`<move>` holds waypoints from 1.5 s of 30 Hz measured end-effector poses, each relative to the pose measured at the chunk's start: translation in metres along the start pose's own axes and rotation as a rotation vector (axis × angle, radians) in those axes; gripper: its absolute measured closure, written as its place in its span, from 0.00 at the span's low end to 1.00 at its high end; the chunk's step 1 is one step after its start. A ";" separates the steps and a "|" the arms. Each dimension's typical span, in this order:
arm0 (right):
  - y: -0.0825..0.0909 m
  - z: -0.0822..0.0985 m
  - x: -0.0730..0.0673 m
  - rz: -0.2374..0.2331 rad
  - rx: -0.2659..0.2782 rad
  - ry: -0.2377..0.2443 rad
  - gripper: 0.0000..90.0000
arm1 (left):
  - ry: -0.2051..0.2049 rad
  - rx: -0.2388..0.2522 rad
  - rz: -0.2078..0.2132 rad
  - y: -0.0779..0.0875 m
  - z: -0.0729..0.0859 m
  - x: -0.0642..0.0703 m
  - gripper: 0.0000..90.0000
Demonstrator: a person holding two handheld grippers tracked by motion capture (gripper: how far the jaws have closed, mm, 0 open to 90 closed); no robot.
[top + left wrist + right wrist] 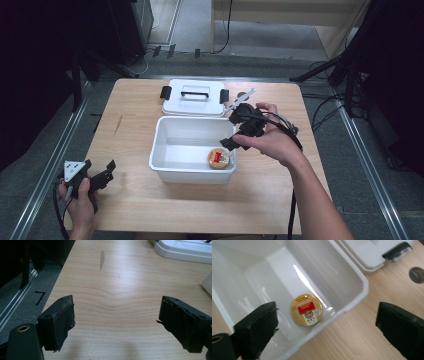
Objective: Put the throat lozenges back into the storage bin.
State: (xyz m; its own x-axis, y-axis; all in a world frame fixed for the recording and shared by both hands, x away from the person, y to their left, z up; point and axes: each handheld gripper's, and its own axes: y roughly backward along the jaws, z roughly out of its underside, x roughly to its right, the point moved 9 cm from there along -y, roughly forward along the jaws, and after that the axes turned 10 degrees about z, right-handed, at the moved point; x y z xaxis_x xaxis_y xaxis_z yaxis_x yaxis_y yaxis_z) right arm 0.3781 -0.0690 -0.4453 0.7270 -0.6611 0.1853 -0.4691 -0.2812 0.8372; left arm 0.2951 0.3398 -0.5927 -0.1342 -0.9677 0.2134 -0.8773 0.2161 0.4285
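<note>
Round gold tin [307, 309] with red label lies flat on the floor of the white bin [159, 131], in the corner nearest the right gripper [239, 131]. Tin sits below and ahead of that gripper, between its jaw lines. Jaws spread wide, holding nothing, above the bin's rim. Left gripper [100, 176], also spread and empty, hovers over bare table [130, 285], well apart. Lid [195, 102] lies just beyond the bin.

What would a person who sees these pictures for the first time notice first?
The eye goes first to the open white bin in the middle of the wooden table, with a single round gold tin lying in its near right corner. The right gripper hovers open above the bin's right rim, and the bin's lid lies flat behind it. The left gripper, also open, waits at the table's near left edge.
</note>
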 end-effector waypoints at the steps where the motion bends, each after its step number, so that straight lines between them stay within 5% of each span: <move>1: 0.005 0.005 0.008 0.027 0.019 -0.027 0.01 | -0.001 0.001 0.000 0.000 0.000 0.000 0.15; 13: 0.021 0.046 0.048 0.153 0.174 -0.177 0.00 | -0.005 -0.012 0.014 0.000 0.001 0.001 0.04; 21: 0.018 0.091 0.079 0.268 0.287 -0.358 0.00 | -0.012 -0.019 0.009 -0.001 0.001 0.002 0.02; 34: 0.007 0.174 0.100 0.360 0.356 -0.509 0.00 | -0.010 -0.020 0.002 -0.001 0.001 0.002 0.02; 45: -0.004 0.239 0.103 0.417 0.336 -0.613 0.00 | 0.001 -0.018 0.008 -0.001 0.001 0.001 0.01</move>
State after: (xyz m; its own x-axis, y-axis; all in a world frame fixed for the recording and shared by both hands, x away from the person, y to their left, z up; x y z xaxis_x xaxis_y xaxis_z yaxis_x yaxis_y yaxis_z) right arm 0.3350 -0.3027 -0.5524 0.1012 -0.9936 0.0511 -0.8370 -0.0572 0.5442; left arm 0.2949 0.3387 -0.5940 -0.1409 -0.9657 0.2181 -0.8679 0.2265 0.4421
